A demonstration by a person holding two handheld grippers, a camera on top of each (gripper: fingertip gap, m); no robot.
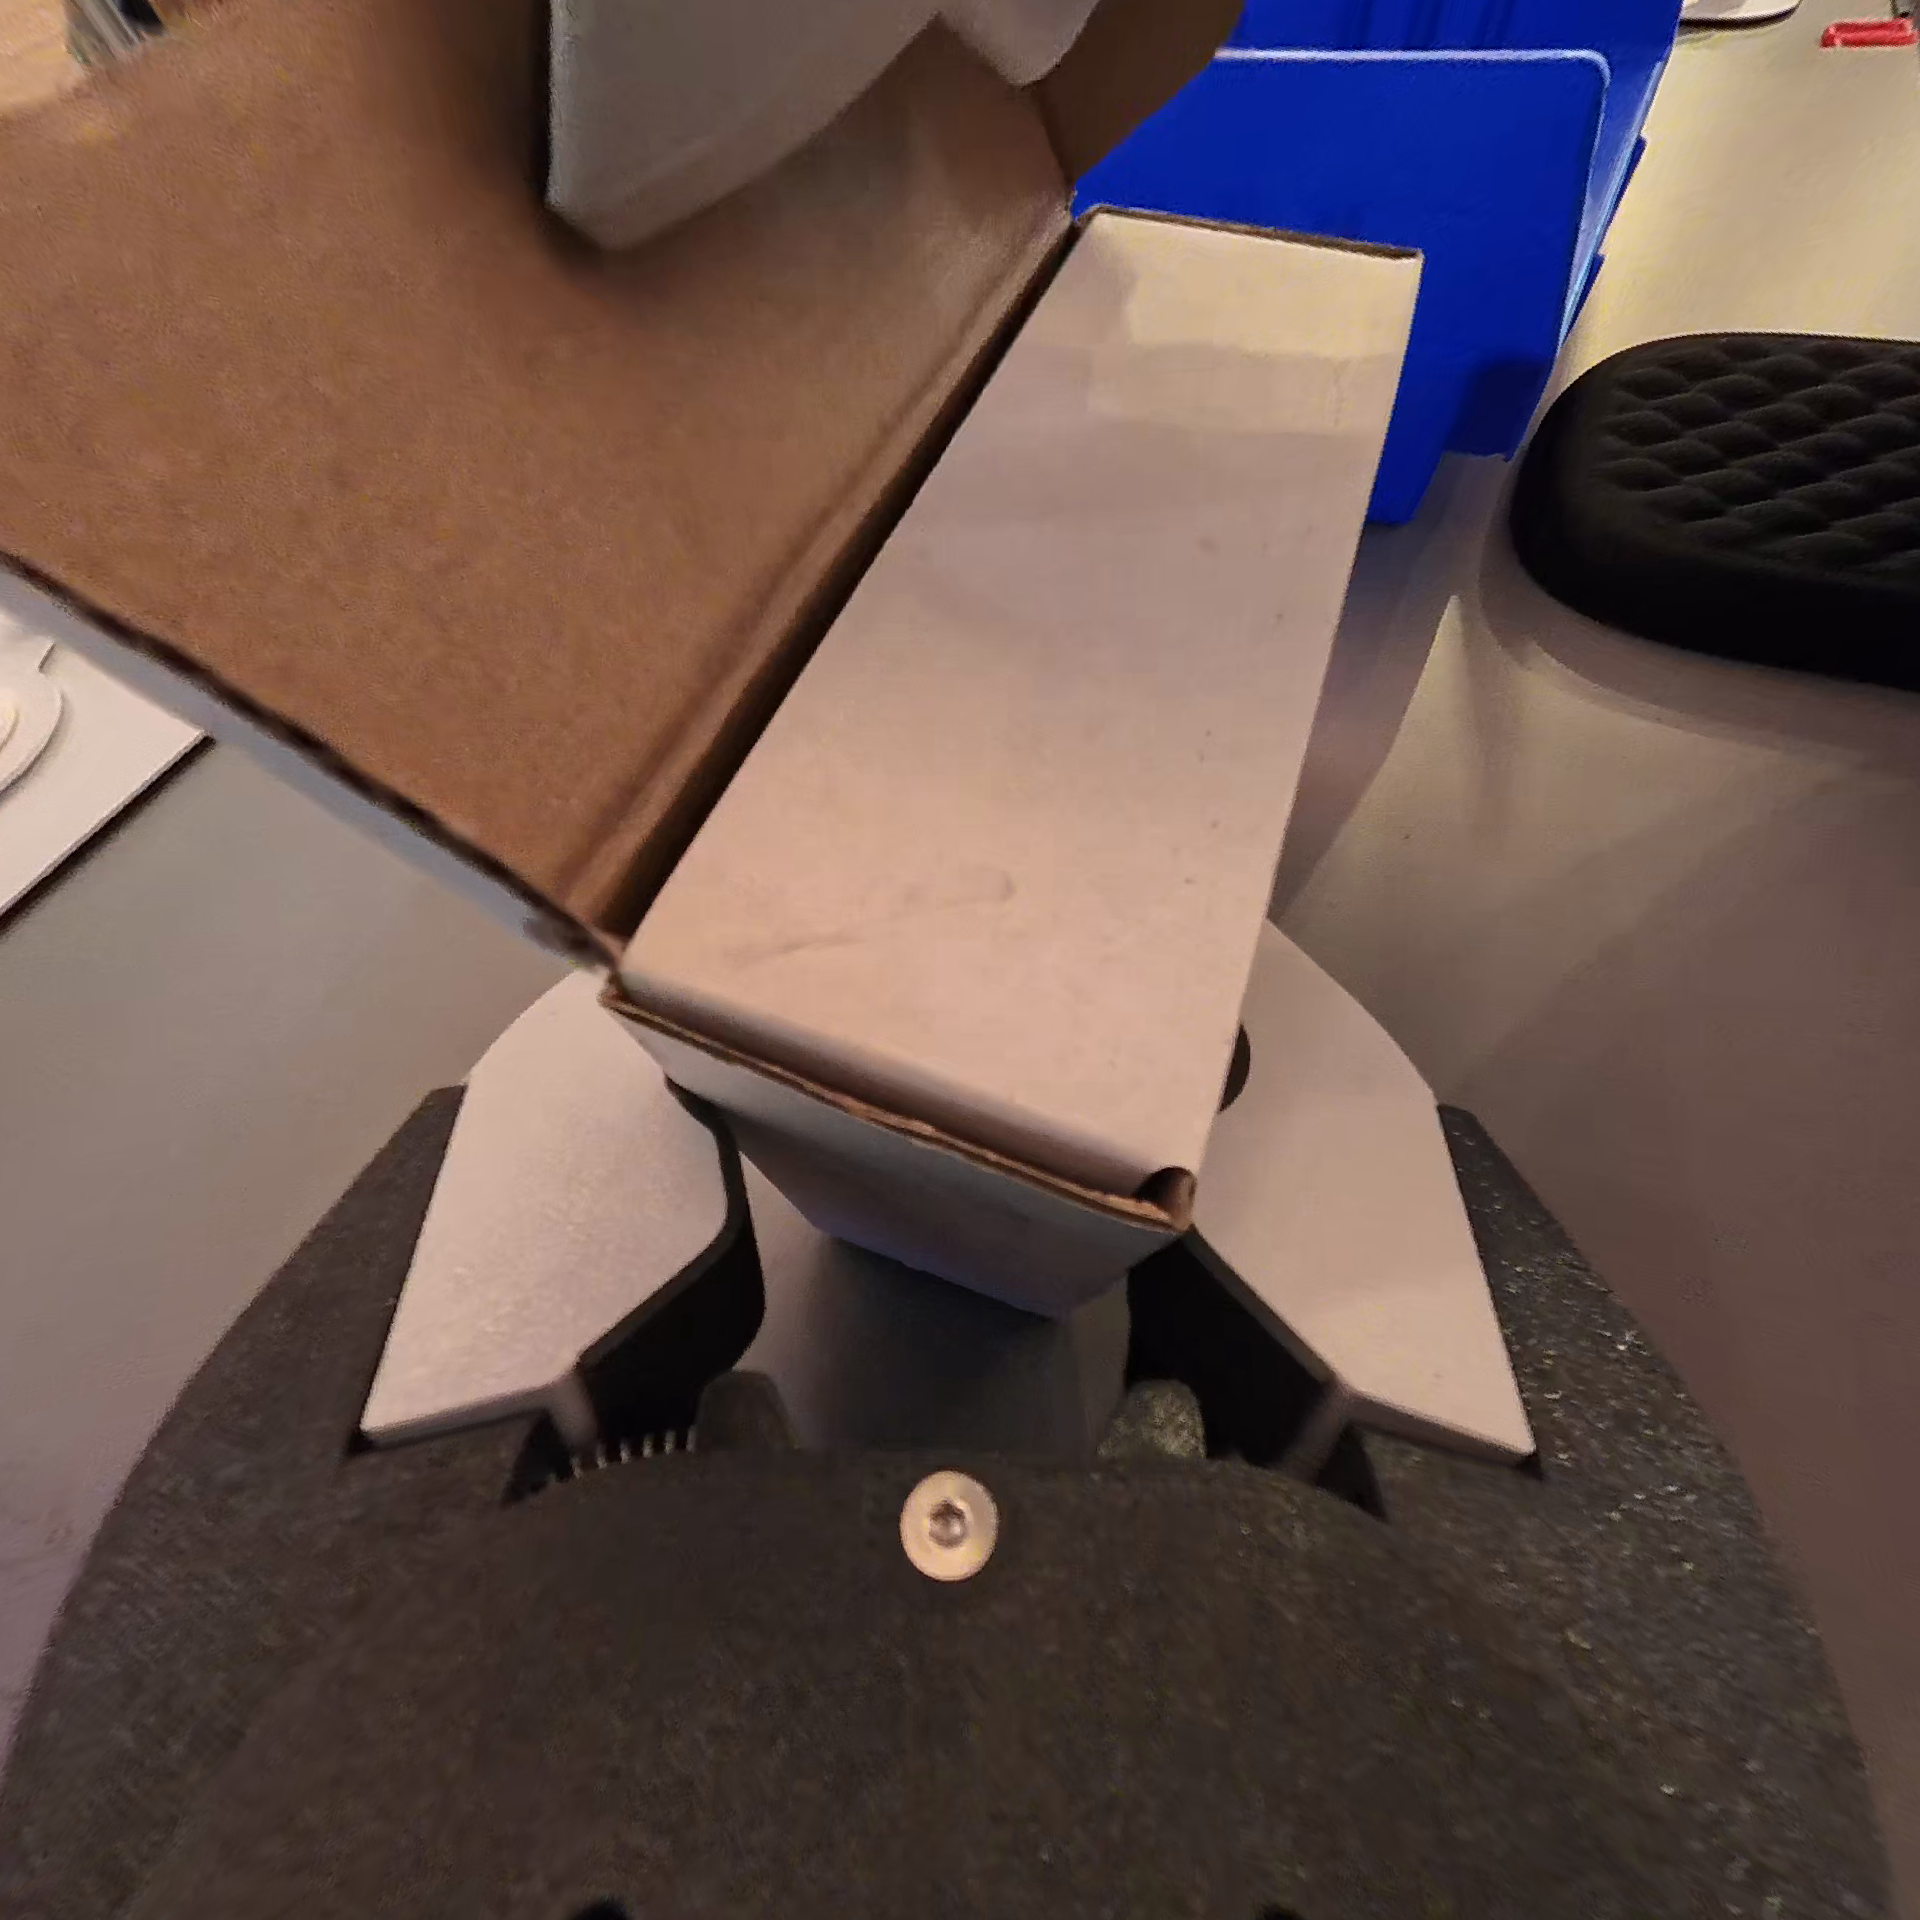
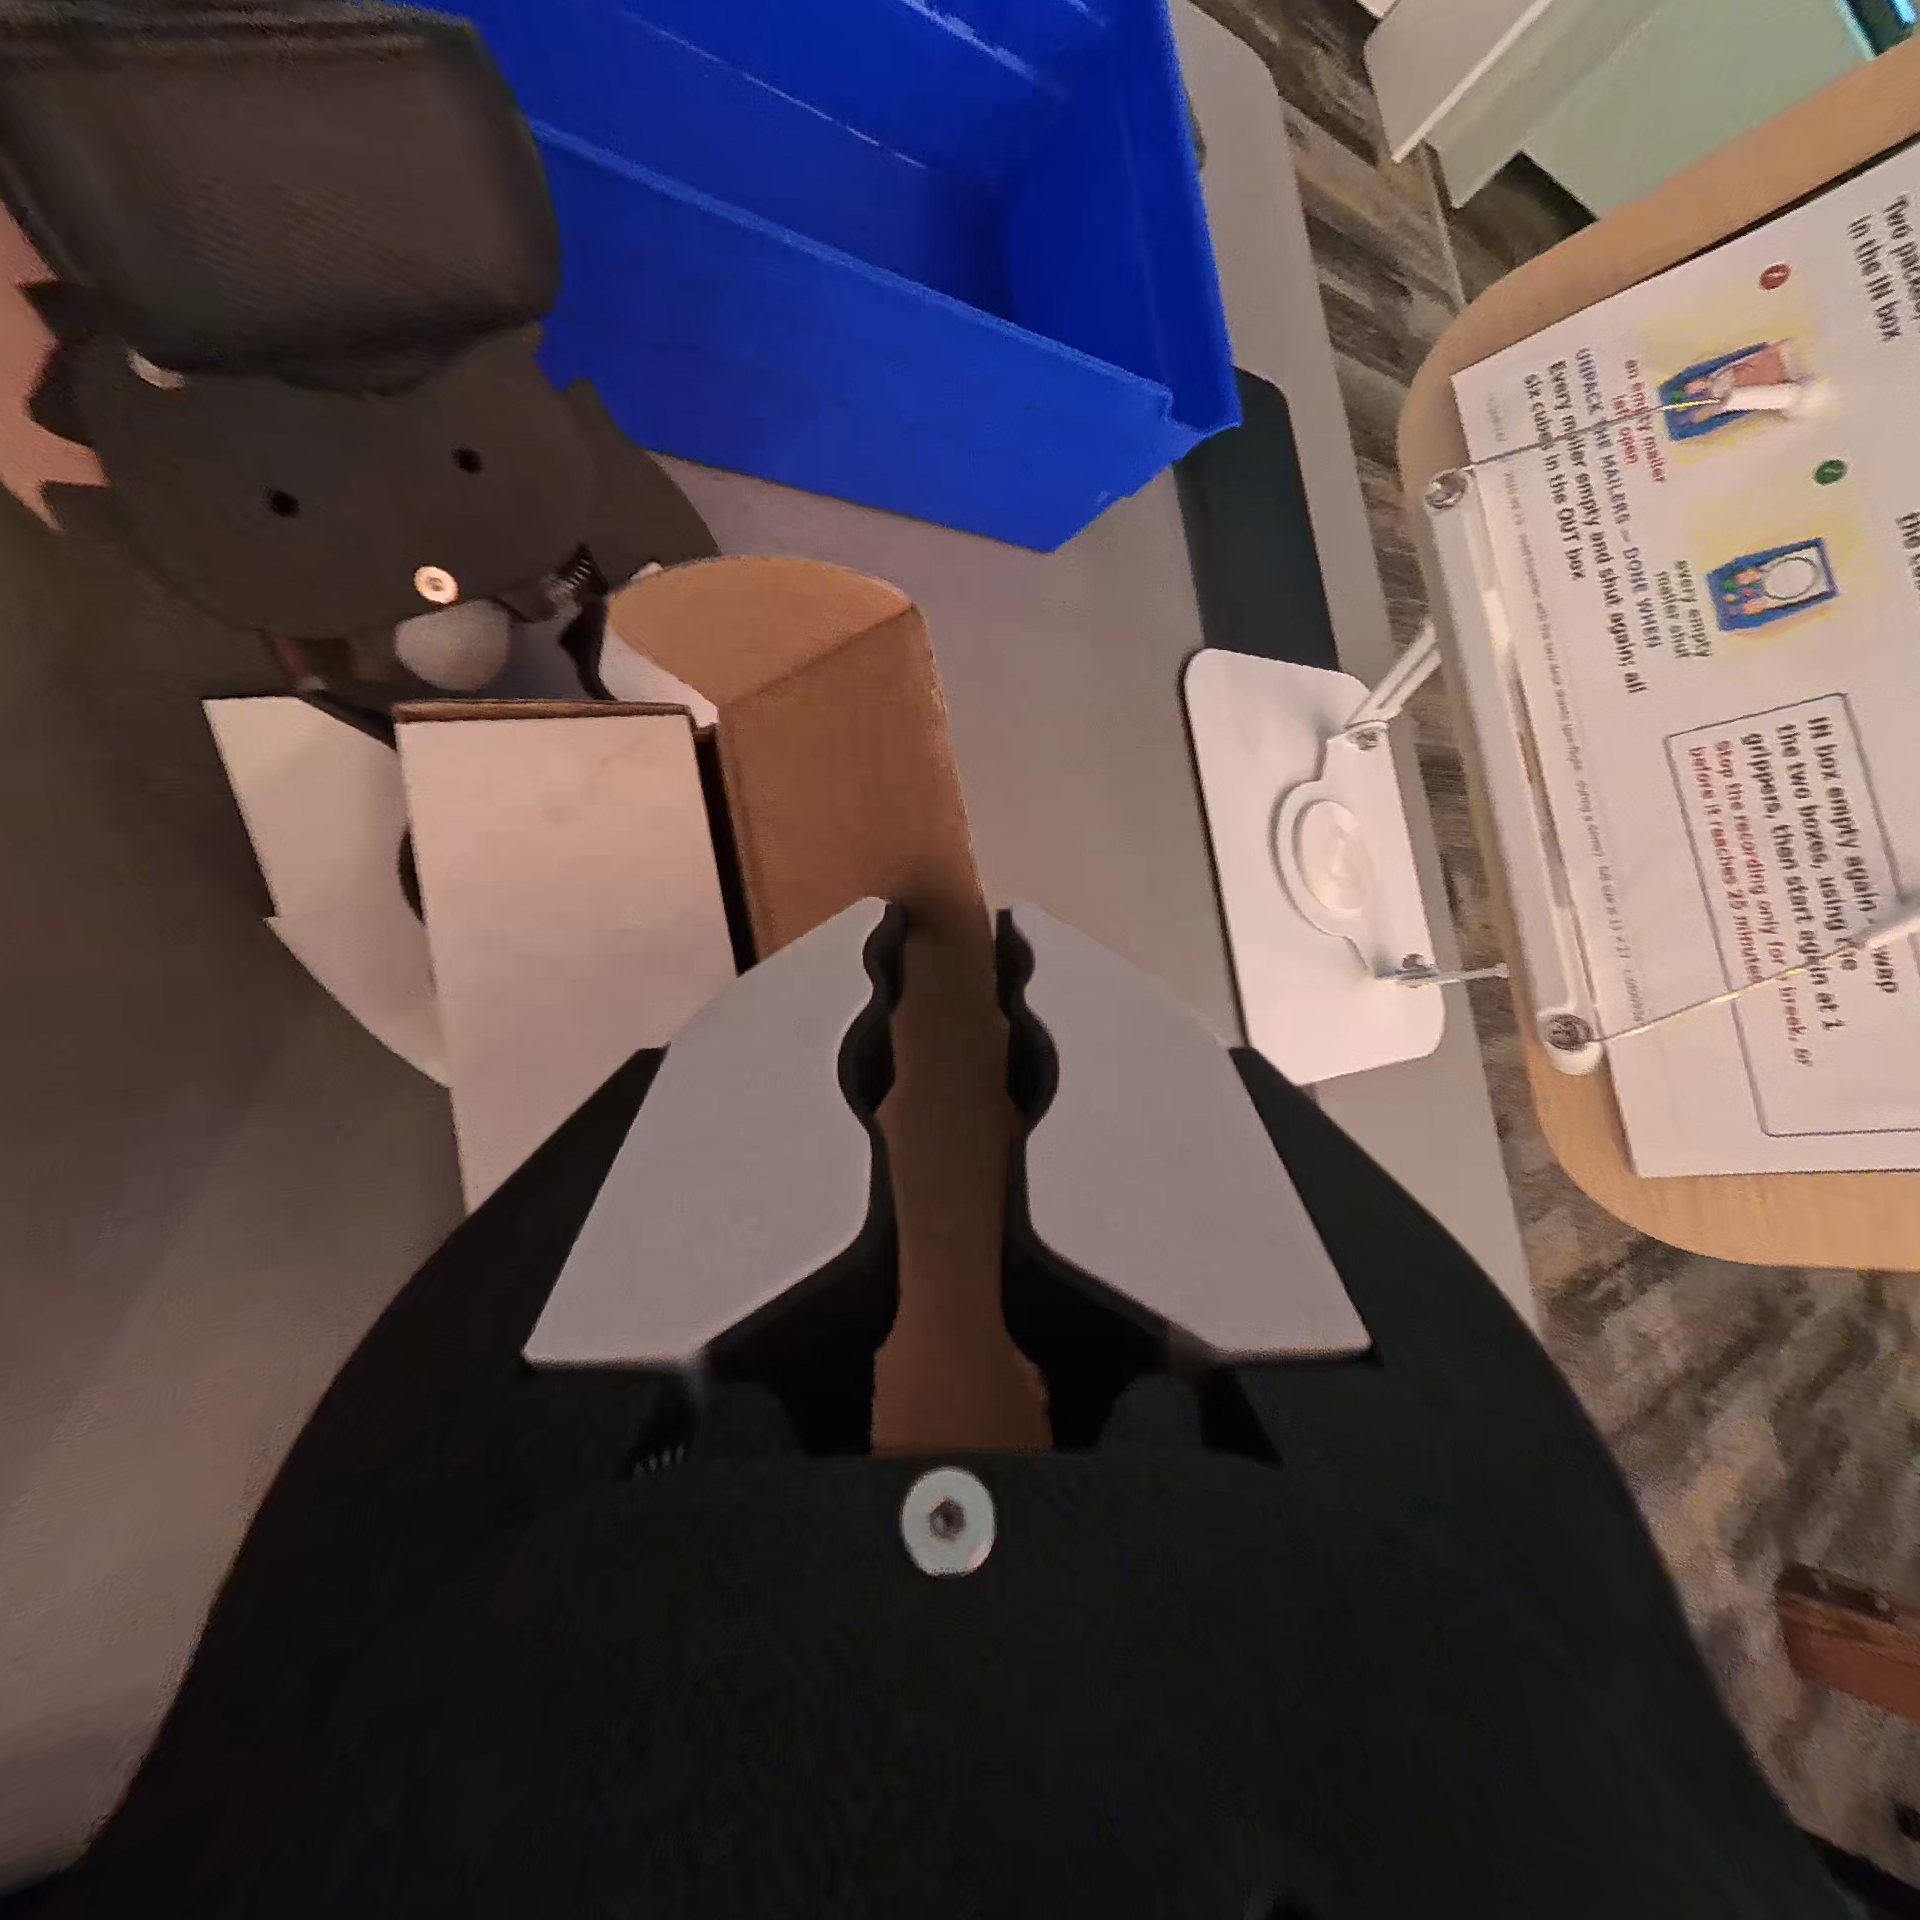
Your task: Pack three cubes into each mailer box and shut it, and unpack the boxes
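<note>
Grey desk (image 1: 1558, 935), blue bin (image 1: 1403, 260) behind: an open mailer box (image 1: 987, 727) held up between both tongs.

Left wrist view: the left tongs (image 1: 956, 1174) stand spread around the box's white end, though actual contact is hidden. Right wrist view: the right tongs (image 2: 940, 997) pinch its brown flap narrowly; a twist could tear or drop it. Cubes unseen.

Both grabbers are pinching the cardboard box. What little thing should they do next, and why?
Probably fold the lid down. The mailer box is open: its brown inside shows and I can't see any cubes in it. The right gripper pinches the brown flap, and the left gripper clamps a white wall, steadying it, so closing looks likely.
</note>
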